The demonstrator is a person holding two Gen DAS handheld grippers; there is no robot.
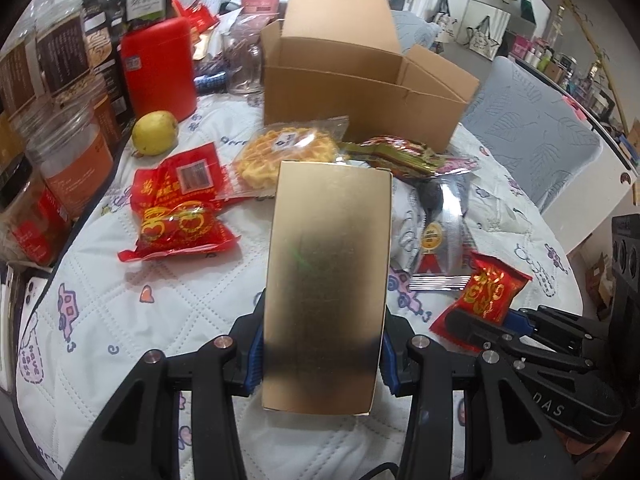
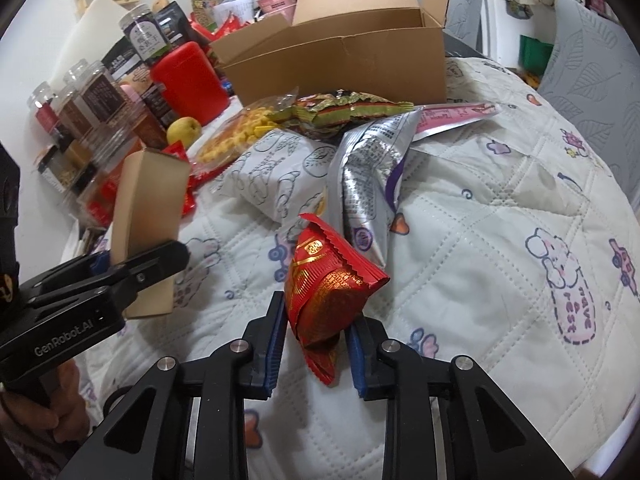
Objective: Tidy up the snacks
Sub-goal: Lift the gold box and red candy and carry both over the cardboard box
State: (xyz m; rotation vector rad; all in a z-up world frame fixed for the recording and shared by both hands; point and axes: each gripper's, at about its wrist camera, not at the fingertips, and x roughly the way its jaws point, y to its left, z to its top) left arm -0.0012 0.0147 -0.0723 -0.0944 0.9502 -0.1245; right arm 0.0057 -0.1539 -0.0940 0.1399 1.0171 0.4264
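Clamped between the blue pads of the left gripper (image 1: pixel 322 354), a gold box (image 1: pixel 328 280) stands lifted off the quilted counter (image 1: pixel 160 320), ready to carry. At four o'clock in that view, the right gripper (image 2: pixel 316 336) pinches a red snack packet (image 2: pixel 328 280). Both seem bound for the open cardboard box (image 1: pixel 360 96) at twelve o'clock.

I am looking at a shiny gold cardboard box (image 1: pixel 328 280) and a red foil snack packet with gold writing (image 2: pixel 328 292). My black grippers are showing blue pads (image 2: pixel 276 332). A white quilted cloth (image 2: pixel 480 240) is showing pink and purple cartoons. A plain brown cardboard carton (image 1: pixel 360 92), a yellow round fruit (image 1: pixel 154 132) and a red plastic tub (image 1: pixel 160 66) are sitting behind.
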